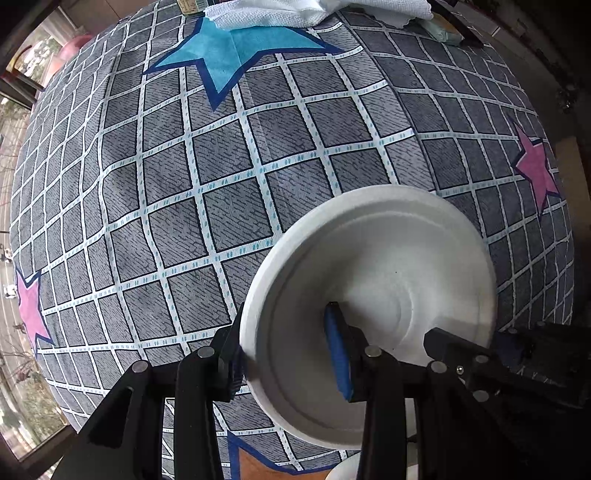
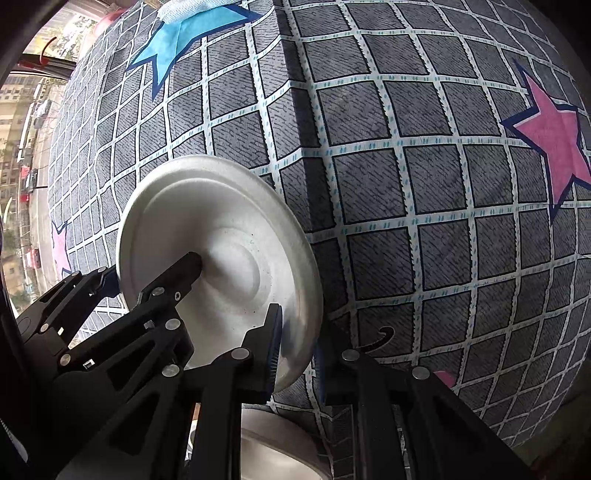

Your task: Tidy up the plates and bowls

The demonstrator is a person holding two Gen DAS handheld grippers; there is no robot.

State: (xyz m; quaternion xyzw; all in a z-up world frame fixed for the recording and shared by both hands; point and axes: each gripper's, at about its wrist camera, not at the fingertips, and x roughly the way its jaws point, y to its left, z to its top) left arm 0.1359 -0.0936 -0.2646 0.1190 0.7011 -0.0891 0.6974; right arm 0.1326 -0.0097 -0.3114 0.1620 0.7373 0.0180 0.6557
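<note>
- Above the checked cloth (image 1: pixel 229 177) on the surface: white plate (image 1: pixel 388 280), tilted, held off it.
- Left tool (image 1: pixel 288 354) clamps plate's near rim.
- Right tool (image 2: pixel 295 347) clamps its opposite rim.
- Second white dish (image 2: pixel 273 446) below.

Plate (image 1: pixel 388 258) above tablecloth (image 1: pixel 221 206), towel (image 1: pixel 295 13) at far edge, prob. another dish (image 2: pixel 280 443) below.
</note>
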